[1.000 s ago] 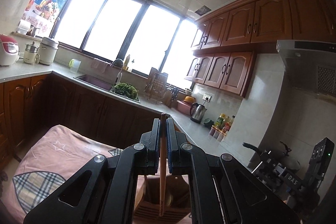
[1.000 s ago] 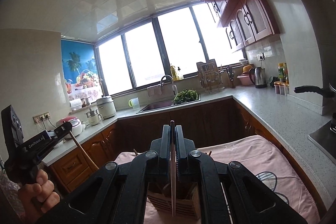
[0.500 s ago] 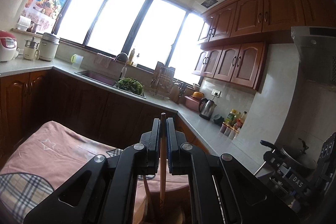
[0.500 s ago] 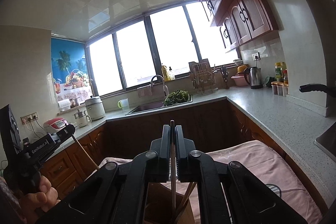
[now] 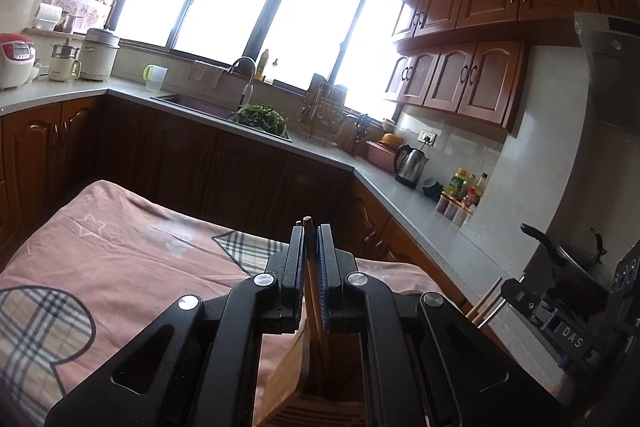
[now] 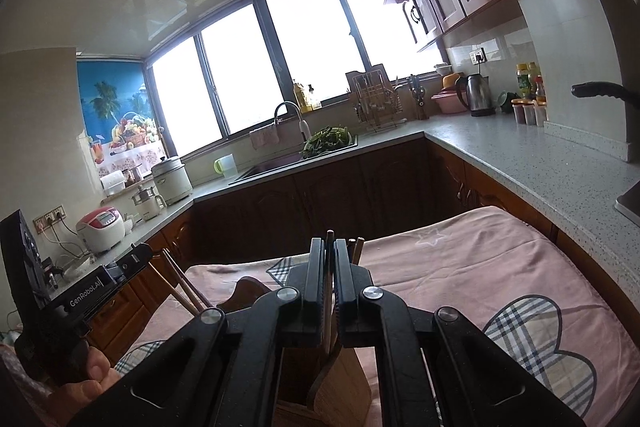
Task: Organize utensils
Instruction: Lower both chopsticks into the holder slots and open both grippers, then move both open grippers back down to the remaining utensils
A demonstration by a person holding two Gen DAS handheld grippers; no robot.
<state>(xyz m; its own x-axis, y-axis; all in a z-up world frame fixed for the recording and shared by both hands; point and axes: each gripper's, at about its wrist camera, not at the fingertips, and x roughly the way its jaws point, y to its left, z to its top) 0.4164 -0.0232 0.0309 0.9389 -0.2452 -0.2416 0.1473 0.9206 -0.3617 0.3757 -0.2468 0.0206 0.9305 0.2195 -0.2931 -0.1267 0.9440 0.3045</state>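
Note:
My left gripper [image 5: 310, 231] is shut on an upright brown chopstick [image 5: 310, 267]. Its lower end reaches into a wooden utensil holder [image 5: 288, 375] right beneath the jaws. My right gripper [image 6: 329, 245] is shut on another chopstick [image 6: 328, 291] that also runs down into the holder [image 6: 344, 379]. More chopstick tips [image 6: 356, 247] stick up just behind its fingers. In the right wrist view the left gripper [image 6: 140, 255] shows at the left with its chopstick [image 6: 184, 285], held by a hand [image 6: 96, 371]. In the left wrist view the right gripper [image 5: 508, 287] shows at the right edge.
The holder stands on a table under a pink cloth [image 5: 120, 267] with plaid patches. Wooden cabinets and a grey counter [image 6: 540, 163] wrap around it, with a sink [image 5: 192, 103], a kettle [image 5: 410, 163], a rice cooker [image 5: 14, 59] and a pot [image 5: 576, 259] on the stove.
Both grippers have come down with their chopsticks. The wooden holder now fills the space under the jaws, and the chopstick ends sit deeper in it.

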